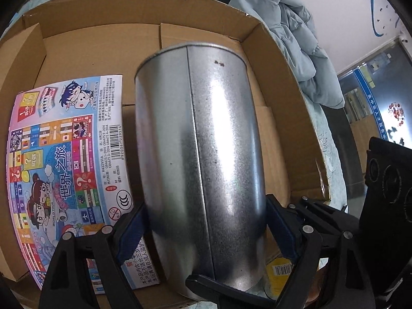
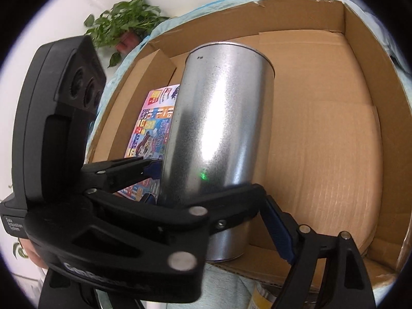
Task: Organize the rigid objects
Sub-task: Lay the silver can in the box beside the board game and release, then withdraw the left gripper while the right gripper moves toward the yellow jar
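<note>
Inside the box (image 1: 273,59), a can (image 1: 200,154) is gripped by left tongs (image 1: 206,231).
Right tongs (image 2: 229,221), seemingly clamped on it too, and a plant (image 2: 123,25) are shown only in the right view.

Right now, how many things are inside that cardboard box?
2 that I can see: a shiny metal can in the middle, and a colourful board game box lying flat left of it. Anything behind the can is hidden.

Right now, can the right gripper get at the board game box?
Probably not: the metal can stands between the right gripper and the board game box, and the left gripper crowds that side.
</note>
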{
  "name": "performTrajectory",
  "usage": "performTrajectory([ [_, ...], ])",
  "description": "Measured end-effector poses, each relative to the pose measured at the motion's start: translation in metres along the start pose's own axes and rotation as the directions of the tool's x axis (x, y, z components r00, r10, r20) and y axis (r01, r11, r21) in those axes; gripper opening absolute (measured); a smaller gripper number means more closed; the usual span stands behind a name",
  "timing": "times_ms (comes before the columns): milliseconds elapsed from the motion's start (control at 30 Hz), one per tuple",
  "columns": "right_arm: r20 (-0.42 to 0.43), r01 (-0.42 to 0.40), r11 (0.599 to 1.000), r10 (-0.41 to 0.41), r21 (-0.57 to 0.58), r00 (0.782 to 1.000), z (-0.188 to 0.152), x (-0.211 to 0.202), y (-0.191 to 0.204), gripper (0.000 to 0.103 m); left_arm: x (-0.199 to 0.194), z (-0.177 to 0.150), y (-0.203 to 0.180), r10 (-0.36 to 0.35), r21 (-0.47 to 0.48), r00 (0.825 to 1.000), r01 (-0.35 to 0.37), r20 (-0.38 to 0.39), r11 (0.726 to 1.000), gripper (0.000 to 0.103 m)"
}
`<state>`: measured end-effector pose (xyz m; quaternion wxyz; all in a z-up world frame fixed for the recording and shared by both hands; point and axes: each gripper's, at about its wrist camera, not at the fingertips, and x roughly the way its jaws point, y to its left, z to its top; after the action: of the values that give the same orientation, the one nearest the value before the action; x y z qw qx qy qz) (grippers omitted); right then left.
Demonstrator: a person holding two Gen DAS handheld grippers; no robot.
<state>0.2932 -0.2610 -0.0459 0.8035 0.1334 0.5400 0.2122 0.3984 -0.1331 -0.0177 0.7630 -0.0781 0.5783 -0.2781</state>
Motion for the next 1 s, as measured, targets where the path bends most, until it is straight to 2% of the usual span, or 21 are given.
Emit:
performTrajectory([
  [133,-0.007,0.002,0.999,-0.002,0.033,1.000,0.000,0.002,-0.003,0.084,-0.013,-0.009,0.010,0.039,0.004,0.995,-0.040,0.087,0.999,0.088],
  [200,-0.023,-0.005,0.998,0.006,0.061,1.000,-0.001,0.005,-0.005,0.085,-0.028,-0.013,0.014,0.086,-0.004,0.985,-0.087,0.153,0.996,0.091],
  [267,-0.018,0.009,0.999,-0.008,0.054,1.000,-0.005,0.003,0.003,0.085,-0.041,-0.020,0.015,0.099,0.004,0.977,-0.102,0.190,0.995,0.091],
  [333,-0.009,0.029,0.999,-0.029,0.034,1.000,-0.007,0.001,0.013,0.085,-0.055,-0.031,0.014,0.145,0.025,0.960,-0.155,0.242,0.988,0.091],
  [433,0.035,0.068,0.998,-0.068,-0.009,0.997,-0.016,-0.010,0.025,0.086,-0.079,-0.064,0.011,0.277,0.051,0.885,-0.318,0.374,0.947,0.091],
  [467,0.057,0.088,0.996,-0.086,-0.024,0.995,-0.017,-0.013,0.030,0.087,-0.088,-0.076,0.009,0.306,0.052,0.856,-0.358,0.417,0.932,0.093],
  [500,0.098,0.143,0.988,-0.137,-0.059,0.986,-0.026,-0.022,0.039,0.087,-0.094,-0.087,0.013,0.322,0.052,0.838,-0.382,0.441,0.923,0.094],
  [533,0.126,0.168,0.983,-0.157,-0.076,0.979,-0.030,-0.025,0.043,0.089,-0.103,-0.101,0.013,0.349,0.046,0.807,-0.419,0.476,0.907,0.097],
  [633,0.251,0.253,0.959,-0.215,-0.130,0.944,-0.055,-0.046,0.057,0.090,-0.121,-0.140,0.011,0.397,0.016,0.727,-0.488,0.560,0.872,0.102],
  [700,0.338,0.315,0.942,-0.262,-0.112,0.904,-0.075,-0.061,0.061,0.090,-0.125,-0.164,0.010,0.422,0.002,0.689,-0.524,0.589,0.852,0.102],
  [733,0.370,0.331,0.938,-0.273,-0.101,0.888,-0.082,-0.067,0.063,0.090,-0.125,-0.176,0.006,0.438,-0.002,0.675,-0.543,0.593,0.840,0.102],
  [833,0.476,0.372,0.927,-0.306,-0.048,0.825,-0.115,-0.085,0.069,0.090,-0.120,-0.209,-0.004,0.459,0.000,0.653,-0.575,0.603,0.818,0.102],
  [867,0.489,0.378,0.925,-0.311,-0.042,0.815,-0.121,-0.088,0.069,0.090,-0.118,-0.218,-0.008,0.462,-0.002,0.650,-0.578,0.603,0.816,0.102],
  [933,0.509,0.388,0.921,-0.319,-0.032,0.799,-0.141,-0.090,0.071,0.090,-0.114,-0.238,-0.012,0.470,-0.017,0.654,-0.573,0.593,0.819,0.102],
  [1000,0.505,0.391,0.920,-0.327,-0.022,0.798,-0.158,-0.087,0.072,0.090,-0.108,-0.254,-0.013,0.478,-0.030,0.673,-0.561,0.564,0.827,0.102],
])
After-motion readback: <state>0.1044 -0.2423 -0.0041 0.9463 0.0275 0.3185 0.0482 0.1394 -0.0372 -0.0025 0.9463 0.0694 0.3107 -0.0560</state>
